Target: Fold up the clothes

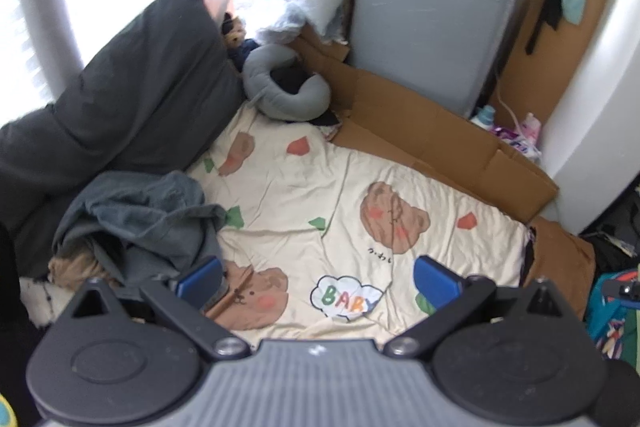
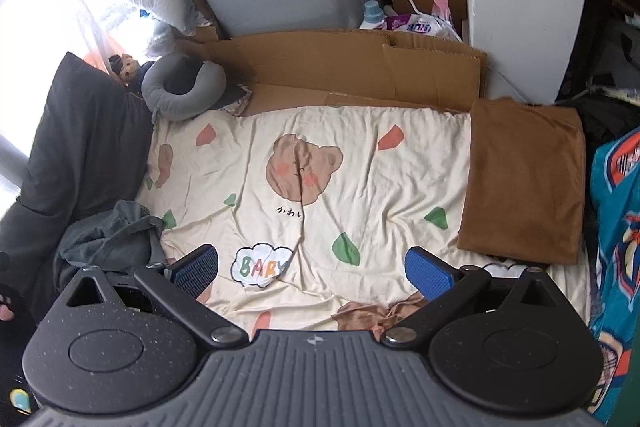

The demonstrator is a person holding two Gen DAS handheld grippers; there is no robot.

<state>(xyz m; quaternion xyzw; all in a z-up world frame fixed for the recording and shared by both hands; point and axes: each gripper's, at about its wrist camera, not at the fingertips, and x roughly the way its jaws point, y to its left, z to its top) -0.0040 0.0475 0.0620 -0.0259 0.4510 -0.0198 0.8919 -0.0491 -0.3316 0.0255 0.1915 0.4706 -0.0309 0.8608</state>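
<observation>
Bed: cream bear-print sheet spread over it, creased, central area bare. Judged to serve as the folding surface, which would explain why the middle is kept free and items sit at the edges.

Dark grey pillow stands propped along the window side, out of the working area. Grey appliance stands against the far wall with flattened cardboard between it and the bed, probably as a barrier at the gap. Bright window at the left washes out detail there.

Folded brown garment: flat rectangle at the right edge of the bed, partly over the sheet. Judged finished, set aside well apart from the unfolded pile.

Crumpled grey-blue garment: heaped at the left edge of the bed against the pillow, with tan fabric under it. Judged next in the queue; not yet laid flat.

Grey neck pillow and a small doll sit in the far-left corner, clear of the work.

Left tool: jaws spread wide, nothing between them, hovering over the sheet just beside the grey-blue pile. Right tool: jaws likewise apart and empty, above mid-sheet.

A small bunch of tan cloth lies on the sheet at the right tool's base.
</observation>
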